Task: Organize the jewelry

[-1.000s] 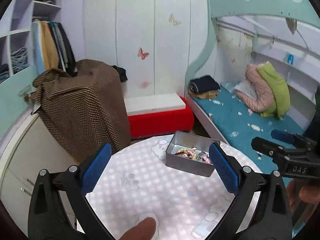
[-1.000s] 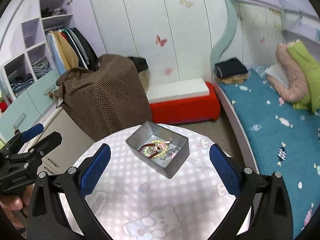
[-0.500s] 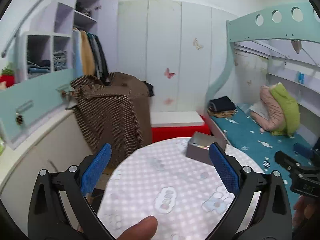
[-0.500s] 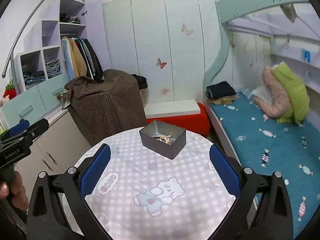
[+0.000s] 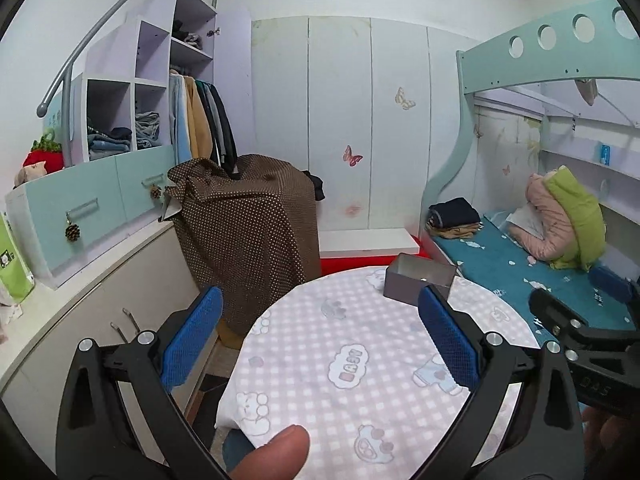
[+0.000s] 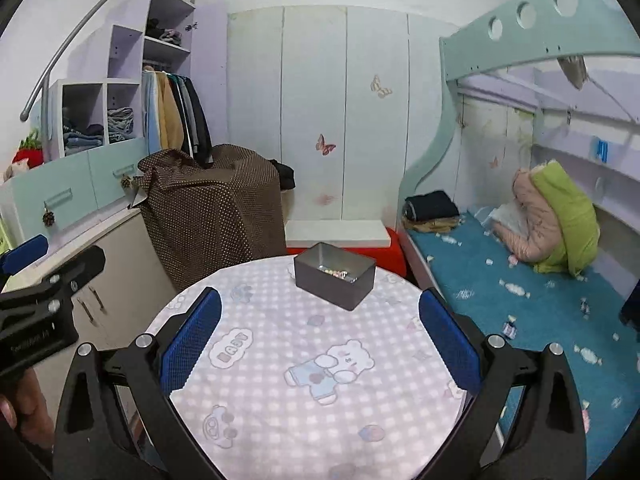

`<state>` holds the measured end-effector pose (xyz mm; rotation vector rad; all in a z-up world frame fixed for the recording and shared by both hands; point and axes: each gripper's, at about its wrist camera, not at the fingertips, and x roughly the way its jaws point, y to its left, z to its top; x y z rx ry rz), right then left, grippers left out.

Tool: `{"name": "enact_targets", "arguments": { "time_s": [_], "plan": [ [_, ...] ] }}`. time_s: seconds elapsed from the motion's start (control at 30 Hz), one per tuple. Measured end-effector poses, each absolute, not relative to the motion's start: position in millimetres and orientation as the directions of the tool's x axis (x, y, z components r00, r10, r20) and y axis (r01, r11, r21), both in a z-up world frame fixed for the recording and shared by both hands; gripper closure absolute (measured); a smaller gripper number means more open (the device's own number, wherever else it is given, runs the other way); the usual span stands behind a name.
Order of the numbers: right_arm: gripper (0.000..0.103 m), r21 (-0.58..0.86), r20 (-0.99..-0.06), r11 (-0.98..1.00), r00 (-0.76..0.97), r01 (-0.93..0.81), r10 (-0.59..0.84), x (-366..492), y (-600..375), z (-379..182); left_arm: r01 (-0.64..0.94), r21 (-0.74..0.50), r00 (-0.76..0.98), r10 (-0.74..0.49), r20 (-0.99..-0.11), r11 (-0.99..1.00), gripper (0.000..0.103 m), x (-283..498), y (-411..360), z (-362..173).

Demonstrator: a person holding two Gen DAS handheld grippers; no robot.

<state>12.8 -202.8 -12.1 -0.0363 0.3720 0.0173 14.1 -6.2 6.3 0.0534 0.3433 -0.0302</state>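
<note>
A grey metal box stands at the far side of the round table with the pink checked bear cloth. Beaded jewelry lies inside it. The box also shows in the left wrist view, its contents hidden by the wall. My left gripper is open and empty, held back over the table's near edge. My right gripper is open and empty, well short of the box. Each gripper shows at the other view's edge: the right one, the left one.
A brown dotted cloth covers furniture left of the table. A red and white bench stands behind it. A bunk bed with a blue mattress is on the right, a white cabinet on the left.
Both grippers have pulled back and up from the box. The box now looks smaller and farther off. Both stay open and empty.
</note>
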Motion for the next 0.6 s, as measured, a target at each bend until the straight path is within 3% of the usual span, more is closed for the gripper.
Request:
{"name": "enact_targets", "arguments": {
  "time_s": [0.6],
  "plan": [
    [0.008, -0.051, -0.345, 0.998, 0.938, -0.033, 0.013, 2.8, -190.6, -6.7, 0.001, -0.006, 0.958, -0.002, -0.287, 1.000, 0.005, -8.8, 15.6, 17.3]
  ]
}}
